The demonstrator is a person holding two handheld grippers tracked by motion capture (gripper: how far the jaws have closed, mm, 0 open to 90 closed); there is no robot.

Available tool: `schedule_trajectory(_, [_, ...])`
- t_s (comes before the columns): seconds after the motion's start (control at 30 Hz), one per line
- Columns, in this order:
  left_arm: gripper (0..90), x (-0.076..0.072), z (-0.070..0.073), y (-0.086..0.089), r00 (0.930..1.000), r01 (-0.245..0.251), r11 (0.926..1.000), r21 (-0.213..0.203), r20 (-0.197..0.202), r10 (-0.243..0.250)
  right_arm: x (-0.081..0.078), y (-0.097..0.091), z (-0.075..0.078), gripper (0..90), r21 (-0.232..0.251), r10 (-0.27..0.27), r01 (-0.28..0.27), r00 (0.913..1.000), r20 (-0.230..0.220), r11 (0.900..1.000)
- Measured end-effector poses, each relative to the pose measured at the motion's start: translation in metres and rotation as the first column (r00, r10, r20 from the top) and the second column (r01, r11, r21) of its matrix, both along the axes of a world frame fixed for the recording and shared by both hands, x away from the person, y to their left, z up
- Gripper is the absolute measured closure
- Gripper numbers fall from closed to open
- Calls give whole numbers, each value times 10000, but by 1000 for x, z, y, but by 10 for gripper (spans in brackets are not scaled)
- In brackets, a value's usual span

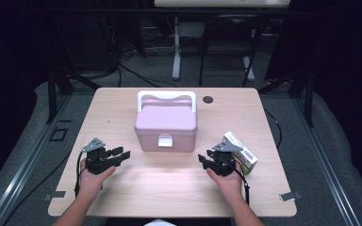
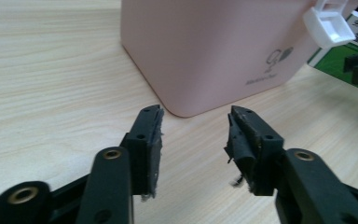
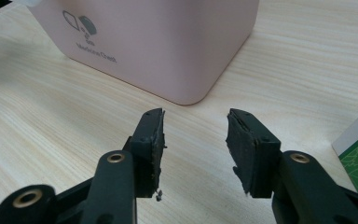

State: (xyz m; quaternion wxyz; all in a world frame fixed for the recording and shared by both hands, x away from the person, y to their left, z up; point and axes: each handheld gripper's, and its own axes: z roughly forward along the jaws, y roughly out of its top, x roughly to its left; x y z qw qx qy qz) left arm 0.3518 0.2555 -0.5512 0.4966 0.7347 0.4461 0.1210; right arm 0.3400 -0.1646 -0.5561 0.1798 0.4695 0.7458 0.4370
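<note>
A light wooden table [image 1: 122, 108] stands on grey floor [image 1: 311, 155] in a dark room with desk legs [image 1: 176, 47] behind.

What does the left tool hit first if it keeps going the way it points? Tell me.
Most likely the near corner of the pink box: the left tool, open and empty, aims straight at it across bare table.

Pink box [image 1: 166, 123] mid-table; left gripper [image 1: 118, 155], right gripper [image 1: 206, 161] flank it, jaws apart.
</note>
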Motion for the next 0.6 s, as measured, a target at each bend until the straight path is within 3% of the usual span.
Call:
schedule_trajectory(0.17, [593,-2,2,-3,9997,228,9996,148,101,-229,0,0,1,576,75,-69,68,9999,131,9999])
schedule_trajectory(0.27, [587,-3,4,-6,9995,235,9982,543,189,-246,3,3,0,575,-48,-22,22,9999,115,10000])
schedule_trajectory(0.43, [577,1,5,-11,9990,29,9986,530,439,-53,4,8,0,569,-216,25,-21,9998,209,9998])
schedule_trajectory(0.5, [577,7,2,-14,9999,-26,9993,371,166,20,6,11,0,568,-393,78,-63,9993,365,9992])
schedule_trajectory(0.6, [574,8,0,-17,9997,224,9981,569,-35,-223,7,13,0,568,-646,104,-71,9987,504,9979])
